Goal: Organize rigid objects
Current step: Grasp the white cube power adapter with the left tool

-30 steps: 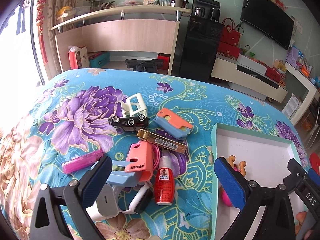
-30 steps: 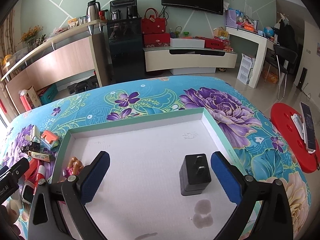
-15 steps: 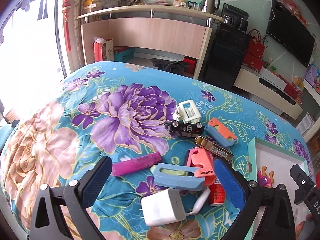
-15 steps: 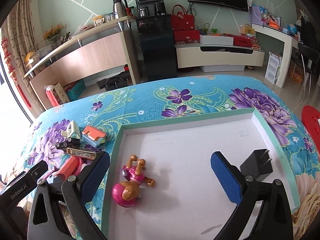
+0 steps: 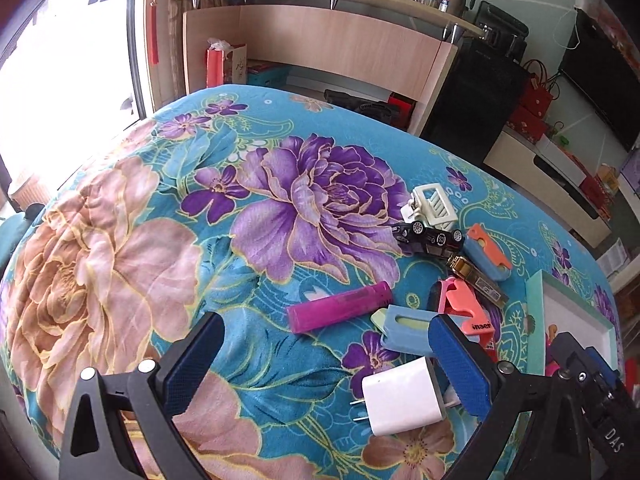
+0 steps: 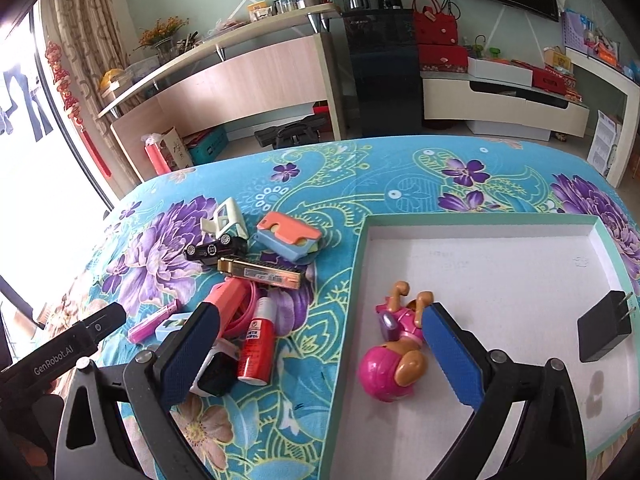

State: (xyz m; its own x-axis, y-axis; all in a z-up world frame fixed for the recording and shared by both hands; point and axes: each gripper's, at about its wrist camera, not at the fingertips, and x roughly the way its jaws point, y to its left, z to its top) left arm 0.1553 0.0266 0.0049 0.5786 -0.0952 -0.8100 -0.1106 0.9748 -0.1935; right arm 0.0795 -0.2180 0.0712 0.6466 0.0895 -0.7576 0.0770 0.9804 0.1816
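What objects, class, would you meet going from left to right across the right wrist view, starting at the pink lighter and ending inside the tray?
pink lighter → red bottle → tray's left wall → pink toy pup → black charger

Left gripper (image 5: 332,364) stands wide open and empty above the floral cloth (image 5: 160,240). A white charger (image 5: 402,398) lies just inside its right finger. Beyond it lies a magenta lighter (image 5: 340,307), with a black toy car (image 5: 430,236) farther right. The tray (image 5: 535,320) sits at right.
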